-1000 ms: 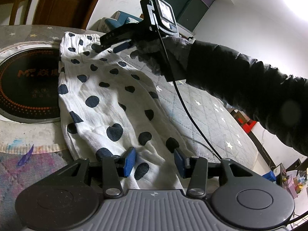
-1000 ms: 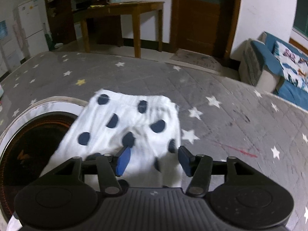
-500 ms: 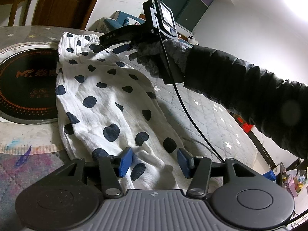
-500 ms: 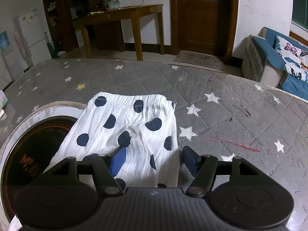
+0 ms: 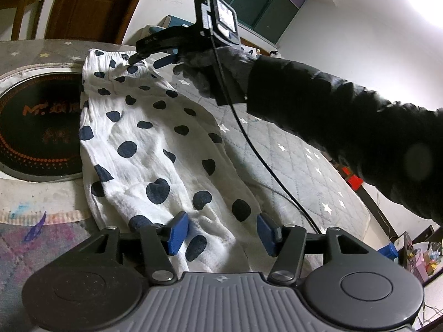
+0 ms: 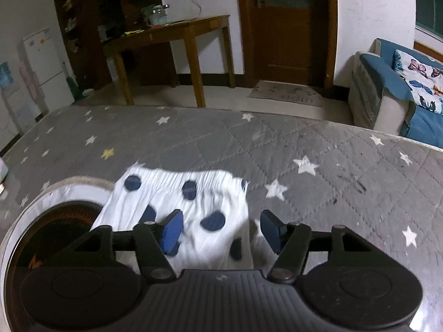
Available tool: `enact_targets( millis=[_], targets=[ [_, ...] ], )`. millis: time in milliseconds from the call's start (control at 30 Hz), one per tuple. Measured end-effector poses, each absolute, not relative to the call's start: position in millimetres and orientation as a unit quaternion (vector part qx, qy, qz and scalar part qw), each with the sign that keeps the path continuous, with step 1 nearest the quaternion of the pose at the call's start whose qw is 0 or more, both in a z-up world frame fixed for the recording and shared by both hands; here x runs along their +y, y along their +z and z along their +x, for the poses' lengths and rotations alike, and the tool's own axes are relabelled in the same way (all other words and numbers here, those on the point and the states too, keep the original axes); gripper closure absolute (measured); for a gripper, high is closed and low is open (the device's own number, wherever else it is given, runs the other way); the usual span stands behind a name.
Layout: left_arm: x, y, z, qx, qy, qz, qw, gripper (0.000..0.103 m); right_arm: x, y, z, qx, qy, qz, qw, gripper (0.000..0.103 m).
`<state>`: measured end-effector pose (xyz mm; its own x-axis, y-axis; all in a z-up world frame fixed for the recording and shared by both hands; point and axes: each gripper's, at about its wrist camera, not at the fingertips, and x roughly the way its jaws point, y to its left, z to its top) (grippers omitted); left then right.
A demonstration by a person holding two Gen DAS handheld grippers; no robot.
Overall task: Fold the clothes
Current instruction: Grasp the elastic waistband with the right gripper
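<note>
A white garment with dark blue dots (image 5: pixel 155 149) lies stretched out on the grey star-patterned quilt (image 5: pixel 299 166). My left gripper (image 5: pixel 223 233) stands open just above its near end, with cloth showing between the blue pads. In the left wrist view the right gripper (image 5: pixel 149 58) hovers over the far waistband end, held by a gloved hand (image 5: pixel 210 72) in a dark sleeve. From the right wrist camera, my right gripper (image 6: pixel 221 231) is open above the garment (image 6: pixel 193 202) near the gathered waistband, nothing between its pads.
A round black induction plate (image 5: pixel 30 127) set in a pale ring lies left of the garment, partly under it. A black cable (image 5: pixel 257 155) trails from the right gripper across the quilt. Beyond the quilt's far edge stand a wooden table (image 6: pixel 171 44), a door and a blue sofa (image 6: pixel 398 88).
Both grippers opened wider. The right gripper lifted and drew back from the waistband, so more room and quilt show. The garment lies a little flatter and longer.
</note>
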<state>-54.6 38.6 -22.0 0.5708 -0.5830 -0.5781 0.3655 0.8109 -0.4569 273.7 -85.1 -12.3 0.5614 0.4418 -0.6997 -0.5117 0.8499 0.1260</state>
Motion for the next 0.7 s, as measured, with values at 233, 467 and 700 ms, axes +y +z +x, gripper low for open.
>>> enact_targets(
  millis=[233, 467, 700],
  targets=[
    [34.7, -23.3, -52.2, 0.38, -0.273, -0.137, 0.873, 0.045, -78.8, -20.0, 289.6, 0.379, 0.268, -0.049, 0.885, 0.062],
    [36.1, -22.8, -50.8, 0.381, -0.273, -0.135, 0.873, 0.045, -78.1, -18.1, 298.3, 0.385, 0.277, -0.036, 0.88, 0.071],
    [37.1, -16.1, -51.5, 0.377, -0.264, -0.132, 0.878, 0.045, -83.9, -23.0, 299.7, 0.388, 0.298, 0.007, 0.872, 0.084]
  ],
)
